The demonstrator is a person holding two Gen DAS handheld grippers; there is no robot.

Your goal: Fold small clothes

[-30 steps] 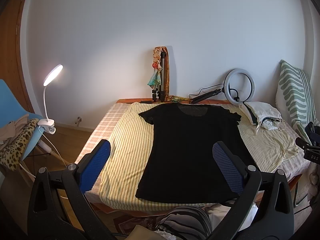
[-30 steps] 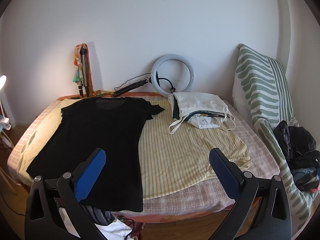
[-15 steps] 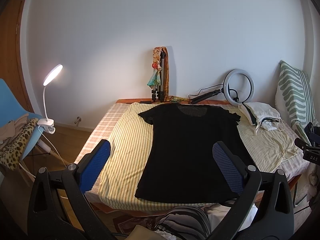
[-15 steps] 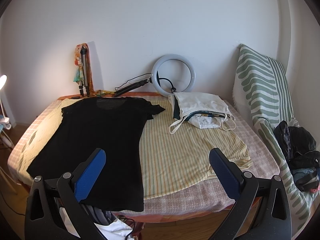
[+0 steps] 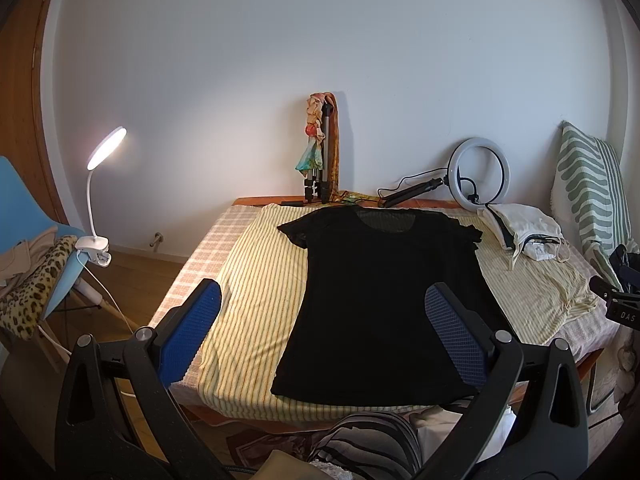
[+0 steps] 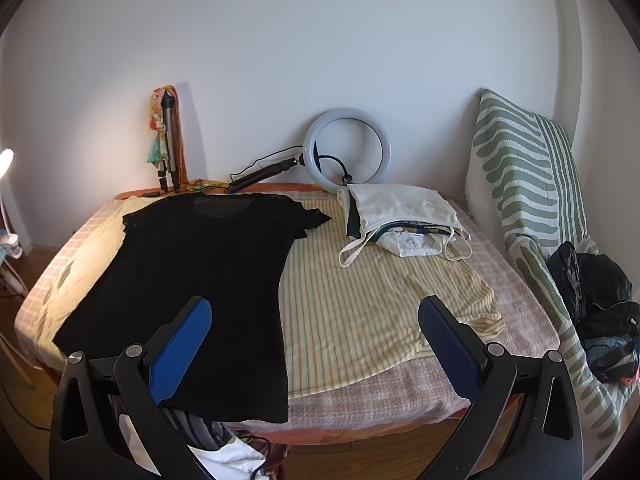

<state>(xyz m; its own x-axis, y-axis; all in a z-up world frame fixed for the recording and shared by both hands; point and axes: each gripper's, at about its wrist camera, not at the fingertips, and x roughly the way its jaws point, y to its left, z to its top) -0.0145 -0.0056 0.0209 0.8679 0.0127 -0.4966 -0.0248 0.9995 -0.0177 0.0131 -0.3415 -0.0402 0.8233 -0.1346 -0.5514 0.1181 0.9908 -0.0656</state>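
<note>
A black T-shirt (image 5: 384, 300) lies spread flat, neck toward the wall, on a yellow striped cloth (image 5: 256, 280) over the bed; it also shows in the right wrist view (image 6: 200, 276). My left gripper (image 5: 322, 304) is open and empty, held back from the bed's near edge, above the shirt's hem. My right gripper (image 6: 314, 316) is open and empty, held over the near edge to the right of the shirt. A folded white garment pile (image 6: 400, 220) lies at the far right of the bed.
A ring light (image 6: 348, 152) and a tripod with a scarf (image 5: 322, 156) stand by the wall. A striped pillow (image 6: 524, 184) and dark clothes (image 6: 592, 292) are on the right. A lit clip lamp (image 5: 100, 184) and a blue chair (image 5: 28, 240) stand left. Clothes (image 5: 368, 448) lie below.
Both grippers stay open and nearly still; the left view has drifted very slightly. The shirt has not moved.
</note>
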